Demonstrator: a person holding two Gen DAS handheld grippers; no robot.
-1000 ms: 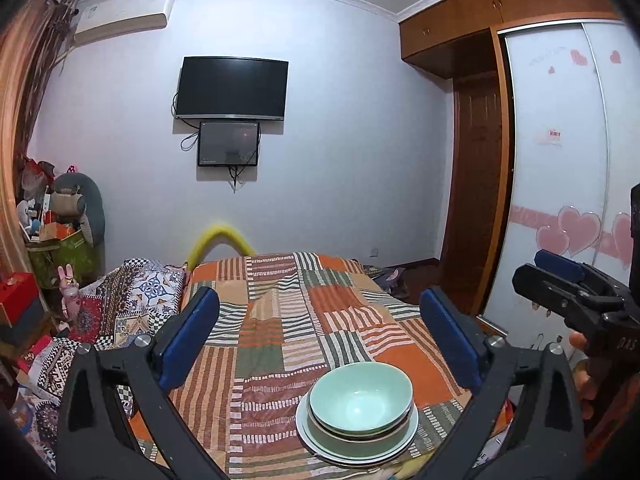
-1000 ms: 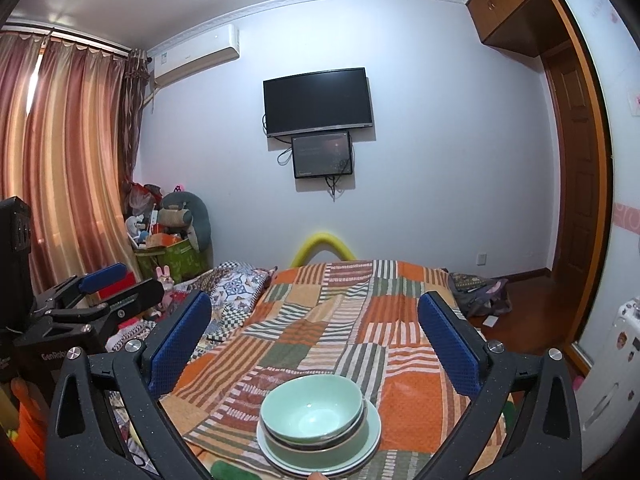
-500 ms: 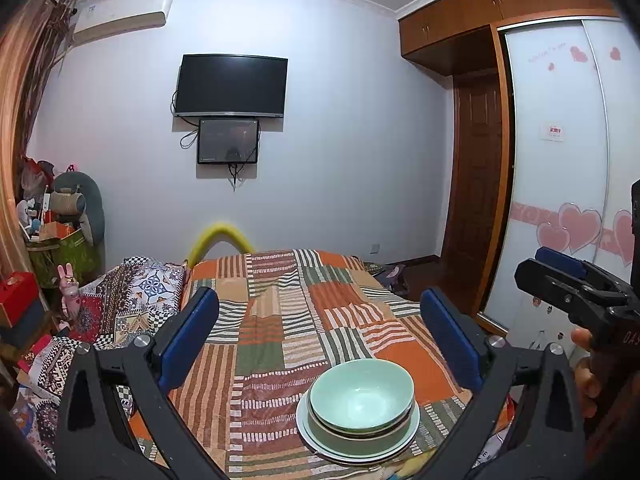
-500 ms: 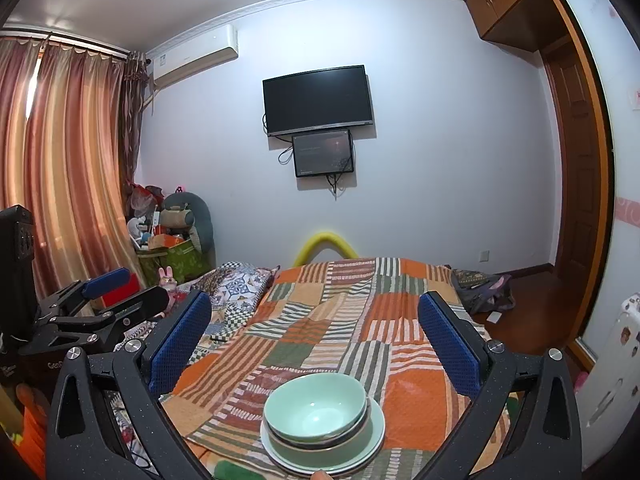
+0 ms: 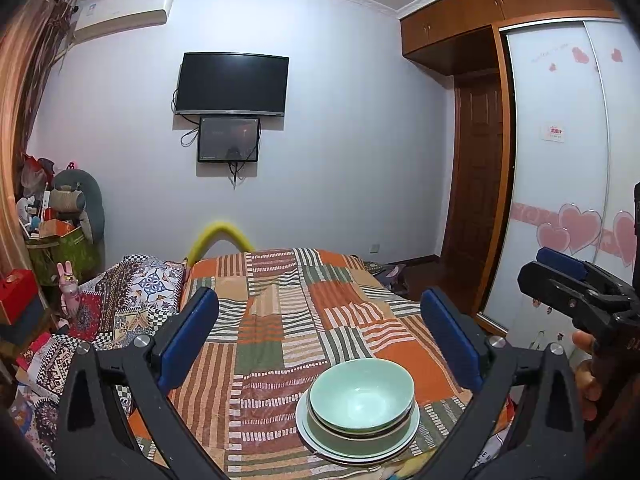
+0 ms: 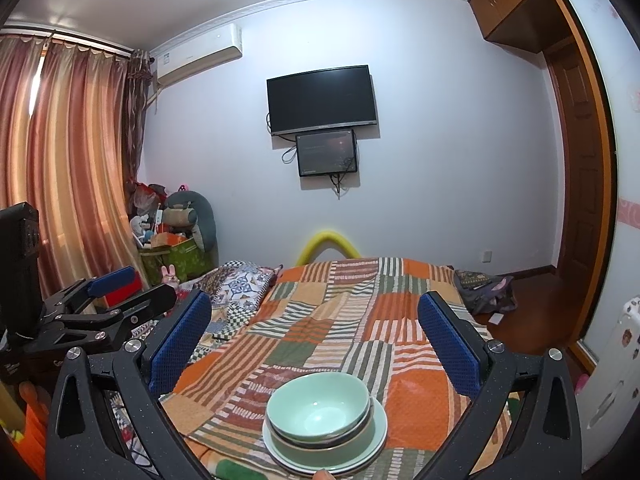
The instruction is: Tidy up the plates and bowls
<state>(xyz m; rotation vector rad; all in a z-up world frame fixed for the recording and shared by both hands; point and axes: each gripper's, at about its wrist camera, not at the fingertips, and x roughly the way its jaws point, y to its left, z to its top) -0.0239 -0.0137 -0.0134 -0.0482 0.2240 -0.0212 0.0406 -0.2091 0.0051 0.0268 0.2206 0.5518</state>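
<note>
Filling the middle of both views, a bed (image 5: 304, 320) lies under a striped patchwork quilt (image 6: 360, 320). Behind it stands a pale wall (image 5: 340, 140) with a dark TV (image 5: 232, 84) at upper centre and a small screen (image 5: 229, 139) just below. Curtains (image 6: 60, 160) hang at the left of the right view. A wardrobe (image 5: 560, 160) with pink hearts fills the right of the left view.

Low in each frame, a green bowl (image 5: 362, 396) sits in a stack of bowls on plates (image 5: 356, 446) near the quilt's front edge. How many dishes are stacked is hard to tell.

The left gripper (image 5: 320, 336) has its blue fingers (image 5: 188, 336) spread wide, holding nothing. The right gripper (image 6: 316, 340) is spread wide too, holding nothing. A hand (image 5: 586, 376) is partly cut off at the right edge.
</note>
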